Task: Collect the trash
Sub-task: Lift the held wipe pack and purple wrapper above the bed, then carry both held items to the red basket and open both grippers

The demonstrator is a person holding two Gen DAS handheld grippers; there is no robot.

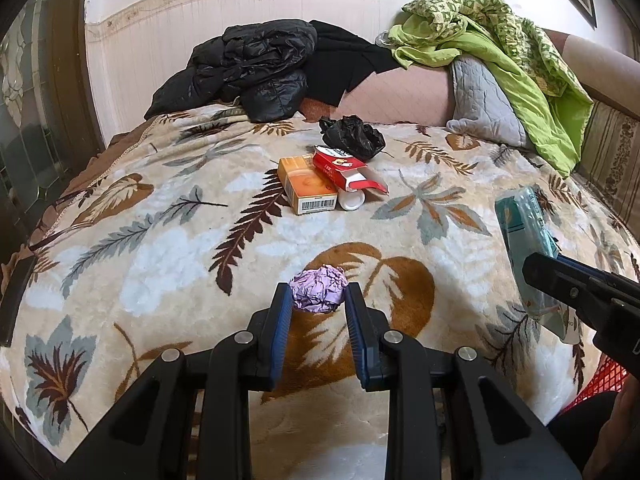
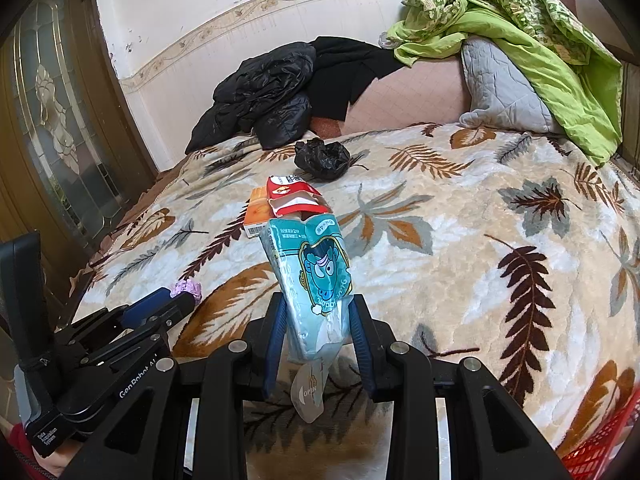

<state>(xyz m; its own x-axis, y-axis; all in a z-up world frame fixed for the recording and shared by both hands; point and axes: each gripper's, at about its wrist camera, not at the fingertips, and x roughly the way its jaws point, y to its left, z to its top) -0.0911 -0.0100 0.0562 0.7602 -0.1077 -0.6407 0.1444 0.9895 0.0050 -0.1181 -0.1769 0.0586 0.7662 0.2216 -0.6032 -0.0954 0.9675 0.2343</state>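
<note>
1. The left gripper (image 1: 318,292) hung over the near edge of the plush leaf-patterned bed blanket (image 1: 160,220), its blue-padded jaws clamped on a crumpled lilac paper ball (image 1: 319,289) — the ball sat right at the fingertips, pinched from both sides.
2. The right gripper (image 2: 318,312) gripped a teal plastic tissue pack with a cartoon face (image 2: 316,280); the pack stood up out of the jaws, its torn flap dangling below them.
3. Farther up the blanket, well apart from both tools, lay an orange cardboard box with a barcode (image 1: 307,186) touching a torn red-and-white carton (image 1: 346,170), a small white round lid (image 1: 352,201) tucked just under the carton.
4. Behind those sat a scrunched black plastic bag (image 1: 354,136).
5. A red mesh basket (image 2: 600,448) showed at the bed's near right corner — only its edge in view.
</note>
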